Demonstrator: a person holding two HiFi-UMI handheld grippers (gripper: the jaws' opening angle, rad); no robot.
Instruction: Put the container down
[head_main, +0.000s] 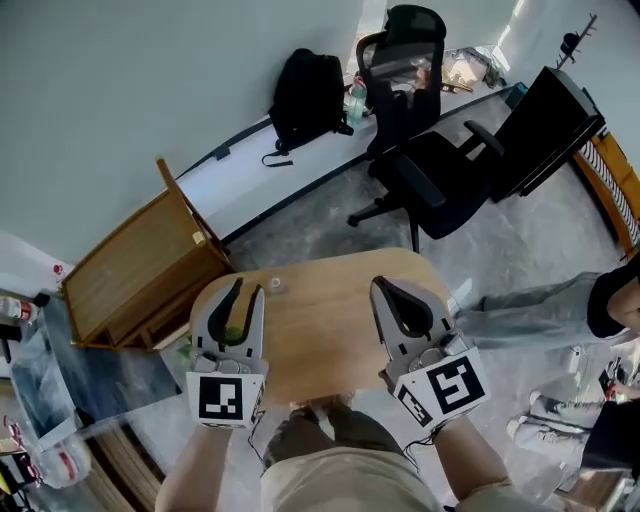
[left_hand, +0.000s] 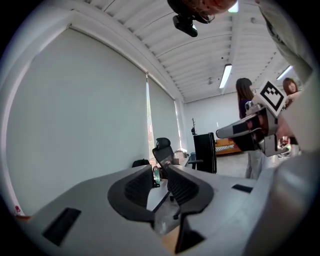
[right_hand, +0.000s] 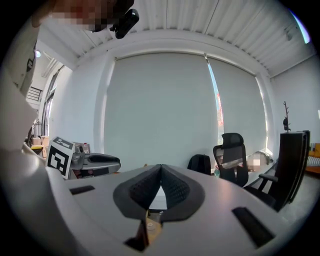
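A small clear round container (head_main: 277, 286) sits on the far left part of the round wooden table (head_main: 330, 320), apart from both grippers. My left gripper (head_main: 243, 298) hovers over the table's left edge, just short of the container. In the left gripper view its jaws (left_hand: 160, 171) stand a narrow gap apart, with no object seen between the pads. My right gripper (head_main: 392, 292) hangs over the table's right side, and in its own view the fingertips (right_hand: 161, 168) meet with nothing held. Each gripper shows in the other's view: the right gripper (left_hand: 250, 131) and the left gripper (right_hand: 95, 161).
A wooden crate (head_main: 130, 270) leans left of the table. Beyond stand a black office chair (head_main: 430, 170), a white desk (head_main: 260, 170) with a black backpack (head_main: 305, 95) and a green bottle (head_main: 355, 100), and a dark panel (head_main: 550, 120). A person's legs (head_main: 540, 305) reach in at right.
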